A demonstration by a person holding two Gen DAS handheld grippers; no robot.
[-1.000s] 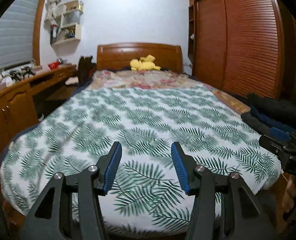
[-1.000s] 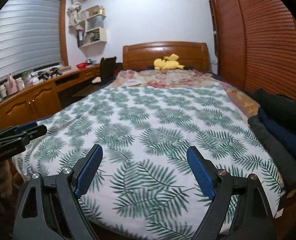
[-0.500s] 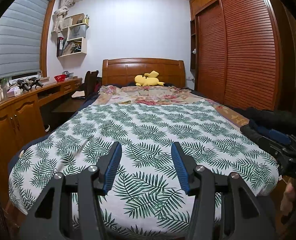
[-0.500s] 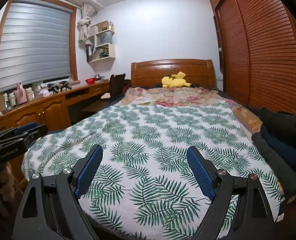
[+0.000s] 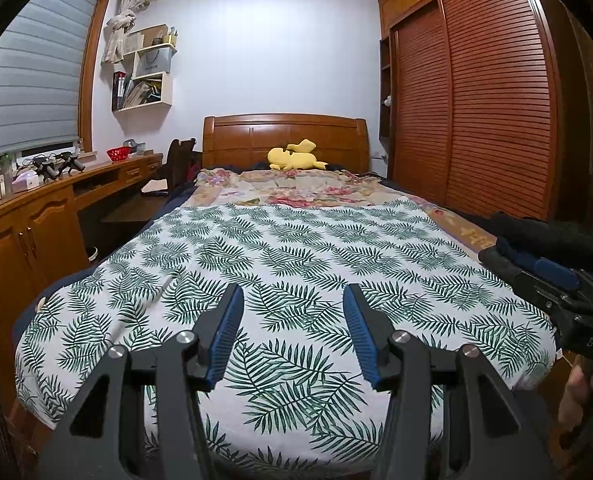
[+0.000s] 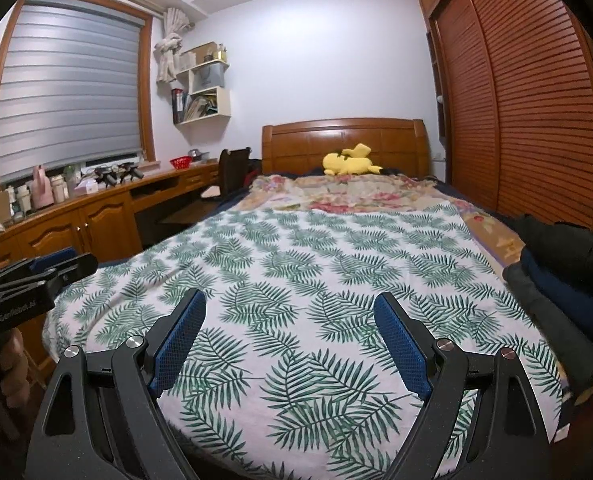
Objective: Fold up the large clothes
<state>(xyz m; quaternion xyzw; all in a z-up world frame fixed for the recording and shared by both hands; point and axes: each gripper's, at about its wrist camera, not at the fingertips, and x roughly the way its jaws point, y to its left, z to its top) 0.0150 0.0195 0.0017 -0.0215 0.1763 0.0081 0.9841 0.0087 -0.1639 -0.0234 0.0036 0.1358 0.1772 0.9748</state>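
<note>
The left gripper (image 5: 293, 334) is seen from behind with its two blue-padded fingers (image 5: 224, 338) spread apart and nothing between them, held in the air above the foot edge of a bed (image 5: 284, 140). The right gripper (image 6: 292, 344) is likewise held above the foot edge, its blue pads (image 6: 402, 350) set wider apart and empty. Each gripper's lower body is cut off by the bottom of its own view. Beneath both, a white sheet printed with green palm leaves (image 5: 296, 264) is spread flat over the bed, from the foot edge up towards a flowered blanket (image 5: 296, 188) nearer the wooden headboard; its near hem is hidden behind the gripper bodies. At the right edge of the bed, a stack of dark folded clothes (image 6: 564, 280) is seen, black and navy layers, partly cut off by the picture's rim, so the number of pieces cannot be told. In the left wrist view the right gripper enters from the right and covers part of that stack. A yellow plush toy (image 5: 294, 155) lies at the head of the bed. A wooden desk (image 6: 96, 208) runs along the left wall, its small items too blurred to name, and a louvred wardrobe (image 5: 492, 112) fills the right wall.
</note>
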